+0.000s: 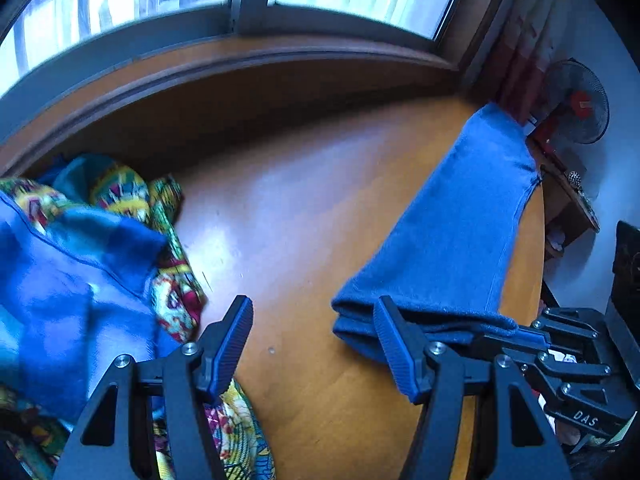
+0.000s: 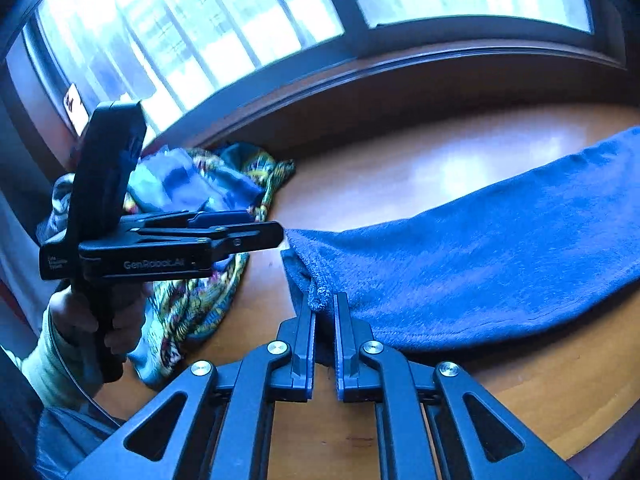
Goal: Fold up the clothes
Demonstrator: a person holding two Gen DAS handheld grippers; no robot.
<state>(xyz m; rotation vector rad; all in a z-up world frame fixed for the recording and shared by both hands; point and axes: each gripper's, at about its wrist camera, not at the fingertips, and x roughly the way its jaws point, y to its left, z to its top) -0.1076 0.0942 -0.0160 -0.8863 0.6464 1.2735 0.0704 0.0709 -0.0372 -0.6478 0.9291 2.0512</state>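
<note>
At the table's [image 2: 520, 408] near edge, right gripper [image 2: 325, 312] is pinching the folded blue fleece garment's [image 2: 480, 256] fuzzy corner. Left gripper [image 1: 314, 324] is hovering, jaws spread, beside the patterned clothes pile [image 1: 120, 208].

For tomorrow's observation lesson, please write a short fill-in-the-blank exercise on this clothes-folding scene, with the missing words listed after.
1. The right gripper is shut on the folded ____ garment.
2. The left gripper has its jaws ____.
3. The patterned clothes pile lies on a ____ table.
4. Behind the table is a ____.

Missing words: blue; open; wooden; window
</note>
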